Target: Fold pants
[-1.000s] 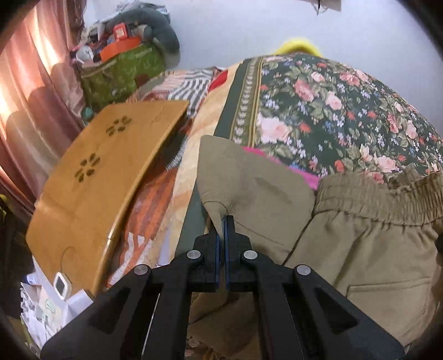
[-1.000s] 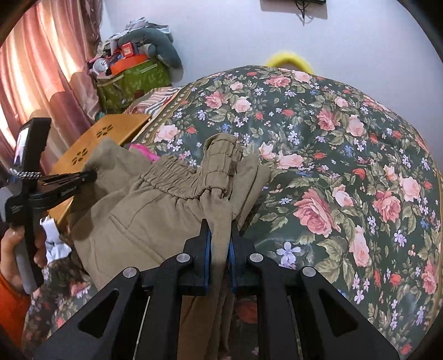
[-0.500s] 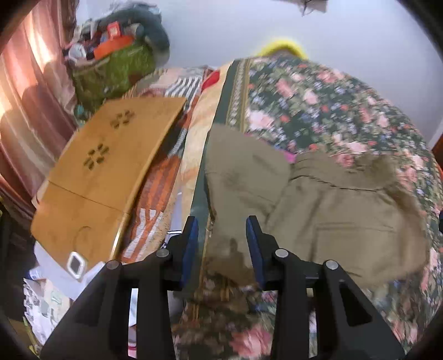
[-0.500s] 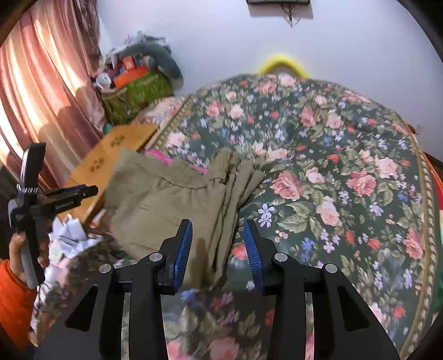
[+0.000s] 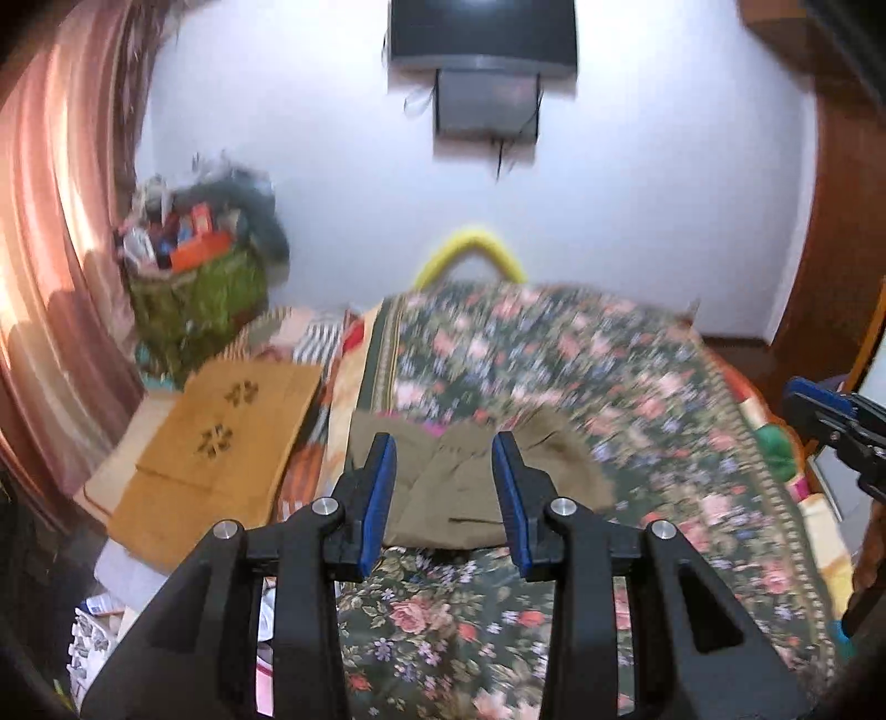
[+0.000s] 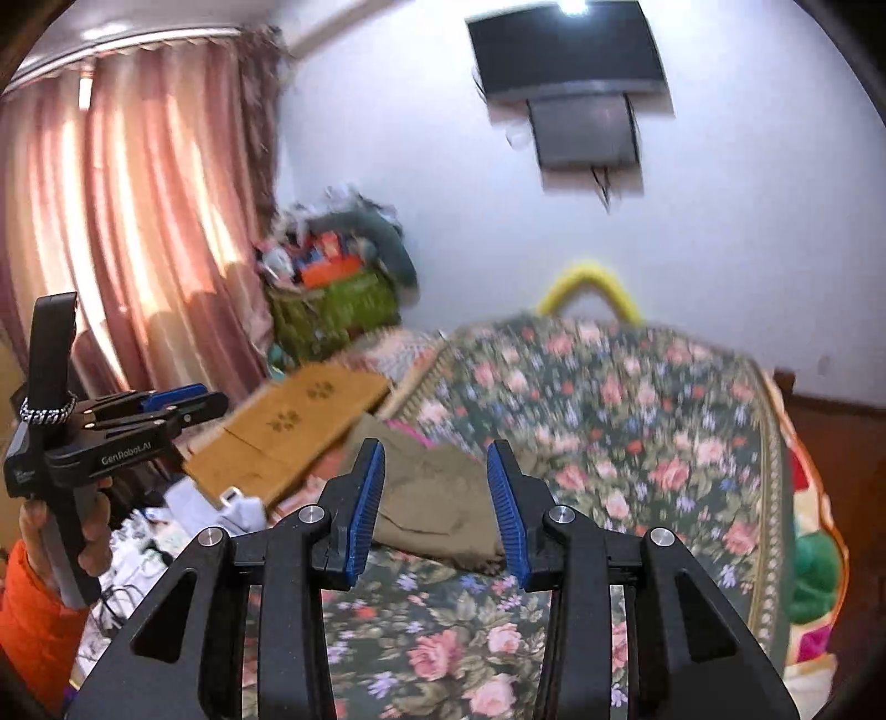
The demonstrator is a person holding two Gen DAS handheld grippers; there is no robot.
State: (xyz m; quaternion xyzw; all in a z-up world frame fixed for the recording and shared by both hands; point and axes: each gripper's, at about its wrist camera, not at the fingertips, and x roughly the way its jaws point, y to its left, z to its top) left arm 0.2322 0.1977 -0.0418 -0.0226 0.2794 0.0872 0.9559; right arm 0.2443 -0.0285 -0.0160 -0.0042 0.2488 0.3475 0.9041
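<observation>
Your left gripper (image 5: 444, 487) has its blue-padded fingers (image 5: 378, 493) spread wide apart with nothing between them, raised above the near part of the bed (image 5: 692, 443). Your right gripper (image 6: 434, 498) is the same: fingers (image 6: 365, 498) apart, empty, lifted off the floral bedspread (image 6: 637, 432).

The khaki pants (image 5: 476, 487) lie in a folded bundle on the bedspread, close to its left border as you face the wall. The elastic waistband end points toward the wall, and a strip of pink cloth (image 5: 434, 427) peeks out just beyond the bundle on the wall side. In the right wrist view the pants (image 6: 437, 493) lie between the spread fingers in line of sight, but neither gripper touches them.

Beside the bed, on the pants' side, a wooden lap desk (image 5: 221, 443) with flower-shaped cutouts lies tilted, near the pants but not touching. Farther along that side, against the wall, a green bag (image 5: 194, 299) is piled with clutter, next to pink curtains (image 6: 144, 221). A yellow curved object (image 5: 470, 255) shows at the far end of the bed, and a dark television (image 5: 482, 33) hangs on the wall above it. Both views are motion-blurred, so finer detail of the fold is unclear.
</observation>
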